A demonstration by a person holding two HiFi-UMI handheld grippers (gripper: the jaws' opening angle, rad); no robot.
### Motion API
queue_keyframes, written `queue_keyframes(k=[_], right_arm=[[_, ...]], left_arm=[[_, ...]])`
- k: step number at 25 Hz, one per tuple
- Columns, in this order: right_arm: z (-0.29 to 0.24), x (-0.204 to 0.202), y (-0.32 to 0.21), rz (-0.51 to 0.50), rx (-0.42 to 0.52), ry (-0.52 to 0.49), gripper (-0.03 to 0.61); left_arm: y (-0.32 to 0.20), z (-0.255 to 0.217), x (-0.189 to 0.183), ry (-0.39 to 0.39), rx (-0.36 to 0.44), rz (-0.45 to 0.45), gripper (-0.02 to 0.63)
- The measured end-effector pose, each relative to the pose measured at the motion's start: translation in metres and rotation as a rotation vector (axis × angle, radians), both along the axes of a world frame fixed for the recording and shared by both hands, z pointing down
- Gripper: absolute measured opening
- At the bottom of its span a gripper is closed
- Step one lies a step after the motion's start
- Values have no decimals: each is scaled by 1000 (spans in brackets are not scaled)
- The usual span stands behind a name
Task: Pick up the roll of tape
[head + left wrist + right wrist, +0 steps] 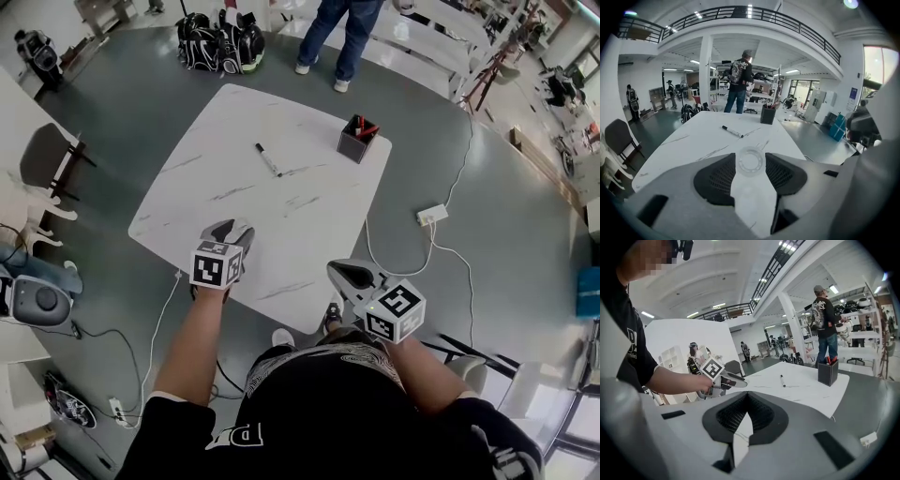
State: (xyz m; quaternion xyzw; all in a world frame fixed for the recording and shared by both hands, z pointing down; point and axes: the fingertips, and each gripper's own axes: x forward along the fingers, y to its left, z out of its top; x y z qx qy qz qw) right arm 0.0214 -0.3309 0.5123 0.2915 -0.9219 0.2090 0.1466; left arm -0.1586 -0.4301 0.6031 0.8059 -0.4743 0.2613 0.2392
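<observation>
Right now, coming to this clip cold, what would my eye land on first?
The left gripper, over the near edge of the white marbled table, has a clear roll of tape pinched upright between its jaws. Farther across the table lie a black marker and, near the far right corner, a dark pen holder. The right gripper hangs shut and empty off the table's near side.

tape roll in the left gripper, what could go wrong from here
1. The clear roll of tape is pinched only between the very tips of the left gripper, across its rim. It could slip or twist out.
2. In the head view that gripper is close to the near edge of the table, so a dropped roll might roll off onto the floor.
</observation>
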Motion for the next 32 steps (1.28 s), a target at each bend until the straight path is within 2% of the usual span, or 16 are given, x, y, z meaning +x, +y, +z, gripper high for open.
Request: queue_keyframes(k=[13, 26, 32], right_arm=[[-24, -36, 50, 1, 70, -17, 2], [-42, -58, 94, 10, 123, -22, 2], [-44, -49, 99, -30, 127, -17, 2]], left_arm=[[98, -78, -11, 170, 93, 52, 210], [184, -127, 5, 235, 166, 161, 210], [214, -128, 25, 255, 169, 149, 210]])
